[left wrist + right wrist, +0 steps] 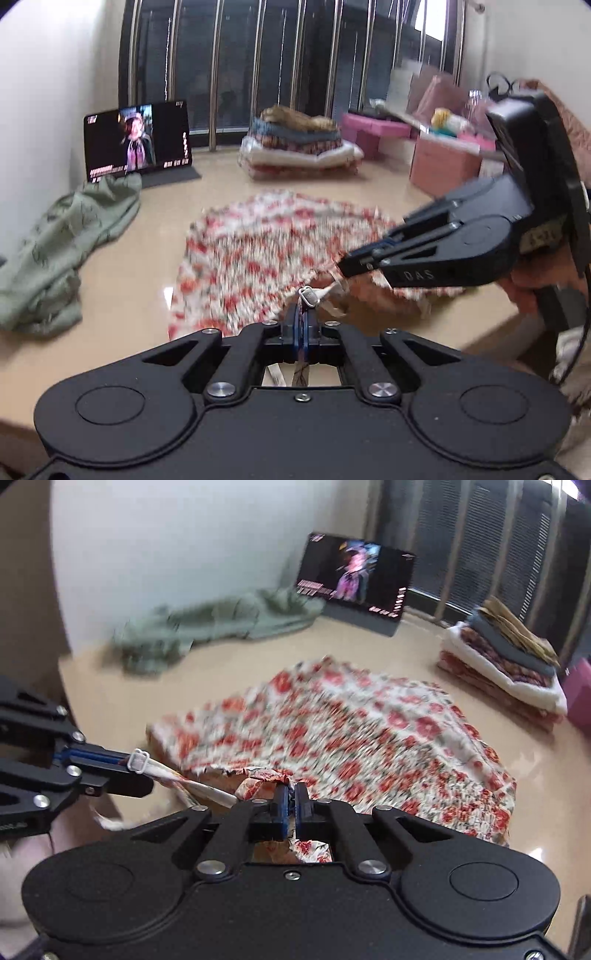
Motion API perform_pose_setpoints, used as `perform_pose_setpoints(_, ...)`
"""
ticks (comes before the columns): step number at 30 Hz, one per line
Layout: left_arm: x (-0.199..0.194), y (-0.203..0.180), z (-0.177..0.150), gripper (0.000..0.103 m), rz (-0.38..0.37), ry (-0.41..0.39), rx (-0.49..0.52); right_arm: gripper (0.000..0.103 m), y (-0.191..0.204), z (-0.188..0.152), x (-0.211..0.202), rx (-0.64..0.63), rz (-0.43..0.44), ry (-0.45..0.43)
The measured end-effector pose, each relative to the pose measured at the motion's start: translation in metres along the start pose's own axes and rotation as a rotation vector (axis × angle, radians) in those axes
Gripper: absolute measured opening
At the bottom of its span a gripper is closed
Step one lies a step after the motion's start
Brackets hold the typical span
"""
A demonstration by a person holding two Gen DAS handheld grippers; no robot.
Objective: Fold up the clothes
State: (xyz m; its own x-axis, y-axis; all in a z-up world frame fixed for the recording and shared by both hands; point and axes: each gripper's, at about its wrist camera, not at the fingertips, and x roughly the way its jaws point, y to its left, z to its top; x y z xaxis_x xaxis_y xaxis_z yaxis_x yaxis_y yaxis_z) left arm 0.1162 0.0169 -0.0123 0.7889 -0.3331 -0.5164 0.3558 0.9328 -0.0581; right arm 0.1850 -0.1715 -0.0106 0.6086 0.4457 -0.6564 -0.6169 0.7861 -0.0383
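Note:
A red-and-white floral garment (258, 251) lies spread on the beige floor, blurred by motion; it also shows in the right wrist view (351, 731). My left gripper (304, 314) is shut on the garment's white strap with its plastic buckle (308, 295). It shows at the left of the right wrist view (125, 766), strap and buckle (138, 761) in its tips. My right gripper (291, 794) is shut on the garment's near top edge. It shows at the right of the left wrist view (345, 264).
A crumpled green garment (62, 251) lies at the left by the wall (207, 627). A tablet (138, 138) playing video stands at the back. A stack of folded clothes (299, 144) sits by the window bars (506, 664). Pink boxes (443, 166) stand at the back right.

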Motion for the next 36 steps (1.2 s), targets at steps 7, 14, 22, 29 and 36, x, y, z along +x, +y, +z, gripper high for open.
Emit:
perform_pose_setpoints(7,0.005,0.007,0.030,0.002,-0.048,-0.032,-0.042,0.003,-0.030,0.005,-0.008,0.184,0.103,-0.029)
perform_pose_setpoints(14,0.016,0.002,0.023,0.002,-0.128,0.012,-0.063,0.003,-0.041,0.002,-0.012,0.248,0.129,-0.071)
perform_pose_setpoints(22,0.089,-0.018,0.010,0.002,0.095,0.059,0.032,0.003,-0.039,0.001,-0.023,0.270,0.124,-0.136)
perform_pose_setpoints(29,0.118,-0.021,0.001,0.003,0.400,0.054,0.074,0.003,-0.037,-0.005,-0.024,0.293,0.140,-0.149)
perform_pose_setpoints(36,0.106,-0.013,-0.004,0.075,0.362,0.035,0.029,0.003,-0.033,-0.015,-0.016,0.306,0.154,-0.126)
